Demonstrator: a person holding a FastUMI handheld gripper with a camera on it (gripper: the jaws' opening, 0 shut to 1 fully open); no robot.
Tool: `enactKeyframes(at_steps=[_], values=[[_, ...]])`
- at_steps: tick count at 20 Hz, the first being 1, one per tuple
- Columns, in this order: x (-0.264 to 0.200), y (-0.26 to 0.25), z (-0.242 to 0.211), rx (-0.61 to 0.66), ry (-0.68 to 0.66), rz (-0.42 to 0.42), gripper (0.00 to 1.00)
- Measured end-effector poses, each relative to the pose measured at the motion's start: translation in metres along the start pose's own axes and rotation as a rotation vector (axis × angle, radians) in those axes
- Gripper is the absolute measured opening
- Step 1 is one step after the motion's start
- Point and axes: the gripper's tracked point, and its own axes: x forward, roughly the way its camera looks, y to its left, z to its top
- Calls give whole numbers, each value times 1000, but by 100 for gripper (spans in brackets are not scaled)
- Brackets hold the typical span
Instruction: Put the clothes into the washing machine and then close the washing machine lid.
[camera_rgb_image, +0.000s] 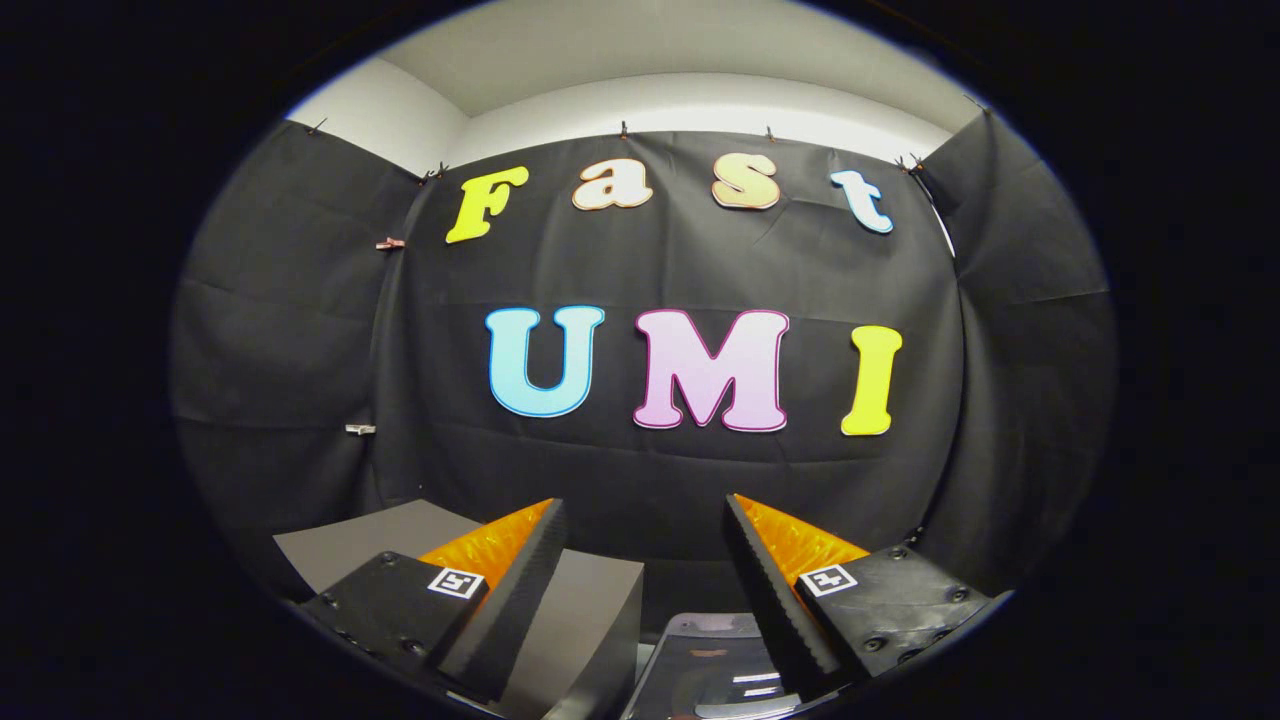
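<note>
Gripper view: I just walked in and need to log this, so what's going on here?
The tool is open and holds nothing, pointed at the booth's black cloth wall. A grey box sits low by one finger, and a dark glossy surface lies below between the fingers. No clothes are being handled yet.

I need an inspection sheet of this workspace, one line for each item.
Surface: grey tabletop beyond the fingers, partly visible.
Job's things: dark glossy object low between the fingers, perhaps the washing machine; cannot tell. Clothes: nothing seen.
Clutter: grey box just ahead of one finger.
Grippers: gripper open, fingers apart, holding nothing.
Cables: nothing seen.
Surroundings: black cloth wall held by clips, white wall above.
</note>
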Motion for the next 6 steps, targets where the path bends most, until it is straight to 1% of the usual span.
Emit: enactKeyframes(at_steps=[6], values=[[3, 8, 7, -3, -16, 14, 99]])
